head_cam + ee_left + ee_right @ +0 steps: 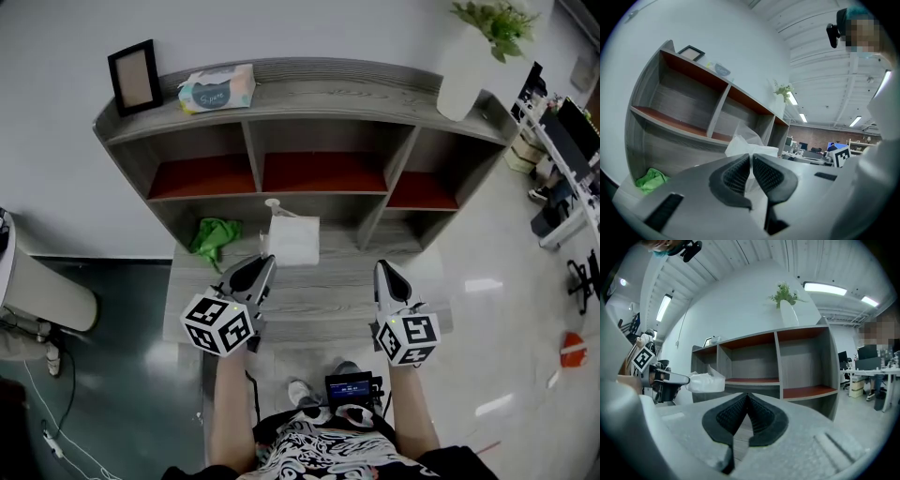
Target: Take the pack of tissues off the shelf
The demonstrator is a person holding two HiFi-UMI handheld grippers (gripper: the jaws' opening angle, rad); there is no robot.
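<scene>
- Office bay, white wall; grey shelf unit [319, 94] w/ a printed pack [217, 88] lying on its top, left part, beside a frame [134, 77].
- Left gripper [269, 260]: jaws nearly together, seemingly pinched on a thin edge of the white tissue pack [294, 240], which is held just in front of the lower compartments.
- Risk: so little film is gripped that the pack could slip out, or its loose top tissue be snagged on the shelf.
- Right gripper [382, 266]: jaws closed, nothing held; no support is given underneath if the pack drops.
</scene>
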